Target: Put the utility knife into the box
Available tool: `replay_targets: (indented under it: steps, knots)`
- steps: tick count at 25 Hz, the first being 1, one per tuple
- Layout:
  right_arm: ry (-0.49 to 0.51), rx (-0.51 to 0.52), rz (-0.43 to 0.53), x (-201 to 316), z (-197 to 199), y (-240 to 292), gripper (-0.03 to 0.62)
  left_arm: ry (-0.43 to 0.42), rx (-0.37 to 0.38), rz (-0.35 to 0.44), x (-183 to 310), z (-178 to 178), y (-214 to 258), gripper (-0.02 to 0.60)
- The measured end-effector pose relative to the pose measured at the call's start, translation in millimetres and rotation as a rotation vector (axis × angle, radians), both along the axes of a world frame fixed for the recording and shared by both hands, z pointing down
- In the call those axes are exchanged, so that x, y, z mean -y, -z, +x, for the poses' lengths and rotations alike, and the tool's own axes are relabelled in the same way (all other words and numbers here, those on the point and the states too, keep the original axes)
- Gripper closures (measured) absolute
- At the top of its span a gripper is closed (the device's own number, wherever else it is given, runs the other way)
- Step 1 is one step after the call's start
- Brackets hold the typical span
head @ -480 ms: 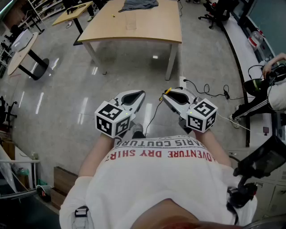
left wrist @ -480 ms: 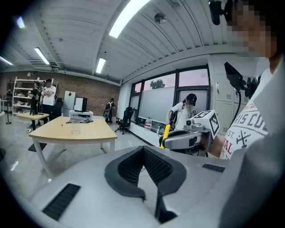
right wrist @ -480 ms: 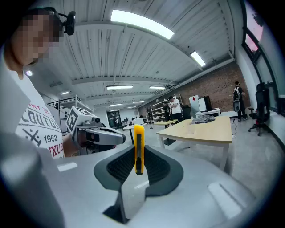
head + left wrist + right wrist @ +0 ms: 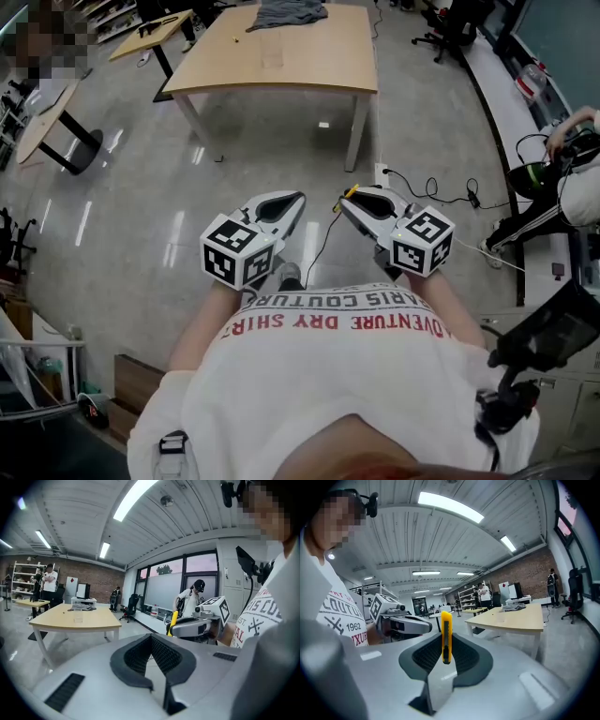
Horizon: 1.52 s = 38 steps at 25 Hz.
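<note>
Yellow plastic is showing between the fingers of the right gripper (image 4: 446, 651): they are closing tight on the utility knife (image 4: 446, 637) and holding it upright, with its tip sticking out past them. The fingers of the left gripper (image 4: 151, 641) are pressing together with nothing between them. The person is holding both grippers side by side in front of the chest, above the grey floor (image 4: 141, 234).

Compared with half a second ago, almost nothing is moving. The grippers are keeping the same pose, and the wooden counter (image 4: 319, 66) is sitting only a touch lower in the head view. A small clear box (image 4: 272, 49) is standing near the middle of that counter, with a grey cloth (image 4: 289, 11) lying at its far edge. It is probably the target, well apart from the knife.

The grasp is looking settled, so the carry across the floor is most likely what is coming next.
</note>
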State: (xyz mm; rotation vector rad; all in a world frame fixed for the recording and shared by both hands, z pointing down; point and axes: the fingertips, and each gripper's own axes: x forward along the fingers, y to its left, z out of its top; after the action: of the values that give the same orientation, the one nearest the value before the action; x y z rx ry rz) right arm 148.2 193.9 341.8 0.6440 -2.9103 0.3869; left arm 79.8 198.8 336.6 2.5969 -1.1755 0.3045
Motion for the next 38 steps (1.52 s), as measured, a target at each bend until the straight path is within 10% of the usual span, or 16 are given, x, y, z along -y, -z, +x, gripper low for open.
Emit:
replay_targets:
  steps: [25, 38]
  knots:
    - [0.018, 0.040, 0.022, -11.2, -6.9, 16.7, 0.533, 0.006, 0.015, 0.024, -11.1, -7.5, 7.0, 0.580]
    - [0.031, 0.018, -0.058, 137.1, -80.2, -38.1, 0.533, 0.032, 0.011, -0.037, 135.6, -82.0, -42.2, 0.578]
